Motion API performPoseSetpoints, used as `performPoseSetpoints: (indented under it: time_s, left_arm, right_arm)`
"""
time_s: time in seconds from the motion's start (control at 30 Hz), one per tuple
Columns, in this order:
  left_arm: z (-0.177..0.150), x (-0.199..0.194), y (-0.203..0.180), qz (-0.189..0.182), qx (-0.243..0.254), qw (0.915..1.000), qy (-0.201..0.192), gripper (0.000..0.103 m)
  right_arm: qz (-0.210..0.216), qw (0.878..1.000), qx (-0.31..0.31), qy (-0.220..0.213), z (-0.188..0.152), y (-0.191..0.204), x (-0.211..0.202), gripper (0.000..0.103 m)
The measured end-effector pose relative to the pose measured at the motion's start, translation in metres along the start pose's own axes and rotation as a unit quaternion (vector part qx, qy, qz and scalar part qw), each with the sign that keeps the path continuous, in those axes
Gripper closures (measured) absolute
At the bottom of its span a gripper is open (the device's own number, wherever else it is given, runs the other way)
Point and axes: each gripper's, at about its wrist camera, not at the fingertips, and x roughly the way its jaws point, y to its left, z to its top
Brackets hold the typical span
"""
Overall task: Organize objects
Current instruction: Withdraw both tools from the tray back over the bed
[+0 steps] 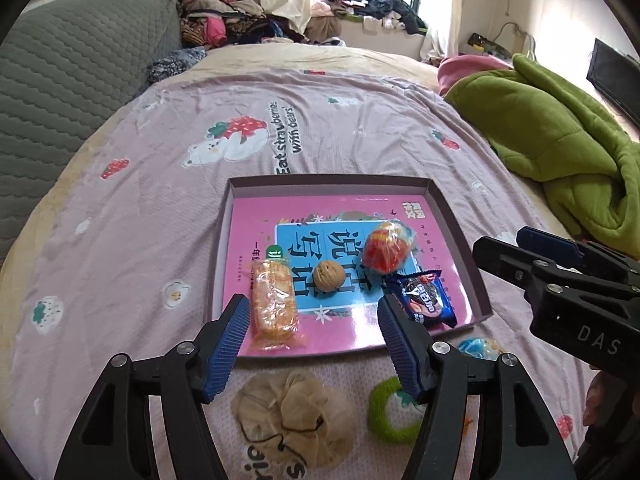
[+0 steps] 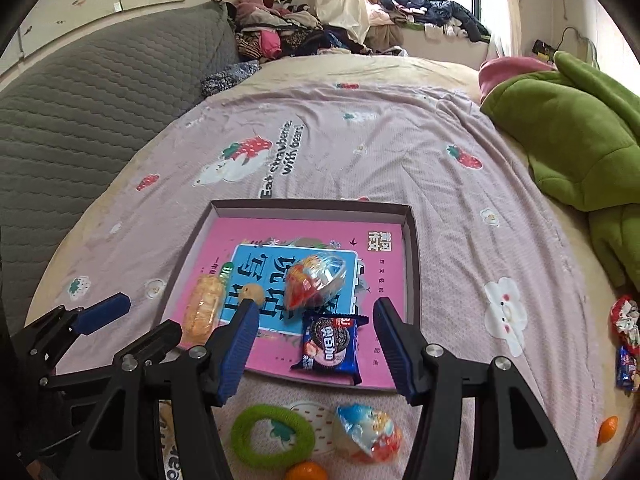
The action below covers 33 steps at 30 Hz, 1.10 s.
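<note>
A shallow box tray (image 1: 456, 224) (image 2: 412, 248) lies on the bed with a pink book as its floor. In it are an orange wrapped cake (image 1: 274, 304) (image 2: 204, 312), a walnut (image 1: 329, 276) (image 2: 254, 292), a red egg-shaped candy (image 1: 388, 246) (image 2: 316, 280) and a blue cookie packet (image 1: 426, 298) (image 2: 330, 344). My left gripper (image 1: 312, 348) is open and empty over the tray's near edge. My right gripper (image 2: 312, 344) is open and empty above the cookie packet. On the sheet in front lie a beige scrunchie (image 1: 296, 412), a green hair ring (image 1: 390, 410) (image 2: 272, 434) and a blue egg candy (image 2: 368, 432) (image 1: 478, 348).
A small orange (image 2: 306, 472) lies at the near edge; another (image 2: 608, 428) and wrapped sweets (image 2: 624, 336) lie at the right. A green blanket (image 1: 560, 136) (image 2: 580, 140) is heaped on the right, a grey headboard (image 1: 68, 92) stands left, and clothes (image 1: 232, 20) are piled behind.
</note>
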Motion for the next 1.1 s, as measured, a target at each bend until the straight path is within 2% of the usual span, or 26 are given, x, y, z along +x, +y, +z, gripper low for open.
performPoseSetpoints:
  time_s: [0.27, 0.6, 0.73, 0.87, 1.1]
  left_arm:
    - [-0.013, -0.031, 0.006, -0.009, -0.015, 0.9996, -0.021, 0.035]
    - [-0.025, -0.066, 0.005, -0.008, -0.007, 0.9993, -0.036, 0.035]
    - [-0.028, -0.08, 0.006, -0.007, -0.006, 0.9989, -0.045, 0.035]
    - [-0.033, -0.09, 0.005, -0.008, -0.003, 0.9987, -0.049, 0.034]
    - [-0.043, -0.109, 0.006, -0.007, -0.002, 0.998, -0.063, 0.034]
  right_arm:
    - [0.003, 1.0, -0.003, -0.021, -0.009, 0.007, -0.032, 0.044]
    - [-0.002, 0.998, -0.025, -0.065, -0.02, 0.023, -0.082, 0.044]
    - [0.007, 0.997, -0.026, -0.071, -0.024, 0.027, -0.093, 0.044]
    - [-0.005, 0.996, -0.035, -0.082, -0.029, 0.033, -0.104, 0.043]
    - [0.0, 0.995, -0.045, -0.094, -0.045, 0.041, -0.116, 0.043]
